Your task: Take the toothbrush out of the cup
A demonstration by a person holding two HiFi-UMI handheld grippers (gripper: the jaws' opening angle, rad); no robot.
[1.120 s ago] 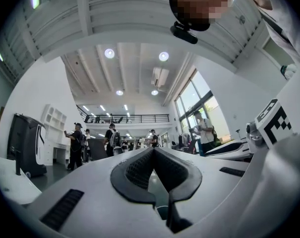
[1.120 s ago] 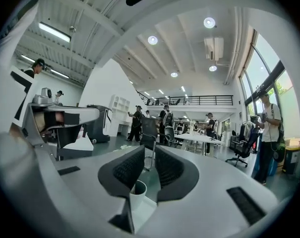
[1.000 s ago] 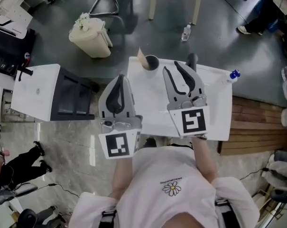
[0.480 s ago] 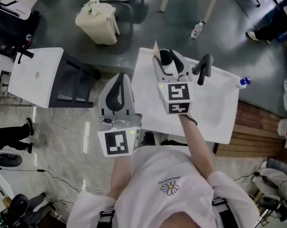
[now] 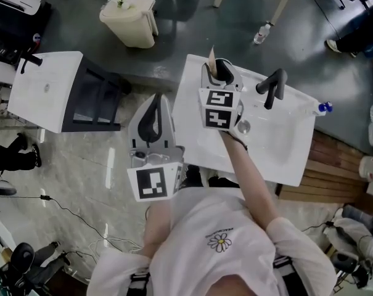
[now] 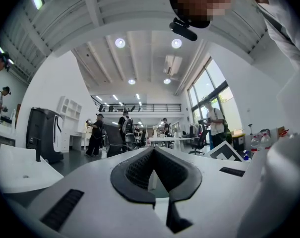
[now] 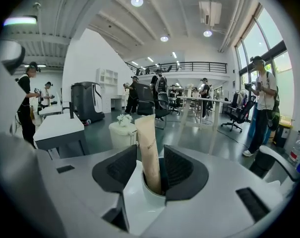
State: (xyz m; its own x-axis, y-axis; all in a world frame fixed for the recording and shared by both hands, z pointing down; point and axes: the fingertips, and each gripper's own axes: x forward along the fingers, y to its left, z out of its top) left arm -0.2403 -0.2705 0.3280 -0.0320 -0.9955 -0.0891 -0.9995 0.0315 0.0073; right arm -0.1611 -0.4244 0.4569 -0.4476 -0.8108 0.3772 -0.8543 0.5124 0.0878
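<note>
The toothbrush (image 7: 147,152), in a tan paper sleeve, stands upright in a white cup (image 7: 149,193) at the far left corner of the white washbasin top (image 5: 195,134). In the head view the sleeve (image 5: 212,55) sticks out of the cup (image 5: 225,68). My right gripper (image 7: 150,153) points slightly downward with a jaw on each side of the sleeve just above the rim. Its jaws are closing, and the right pad still shows a thin gap. From above, the right gripper (image 5: 220,76) hangs over the cup. My left gripper (image 5: 155,100) is held level off the basin's left edge, shut (image 6: 152,150) and empty.
A black faucet (image 5: 272,86) stands right of the cup, with the basin's drain (image 5: 243,127) nearer me. A blue-capped bottle (image 5: 322,108) sits at the far right corner. On the floor are a cream waste bin (image 5: 131,17) and a white table (image 5: 44,97). People stand in the hall behind.
My right gripper has moved away from me and down to the cup, and its jaws now flank the toothbrush. The left gripper has shifted only slightly.
</note>
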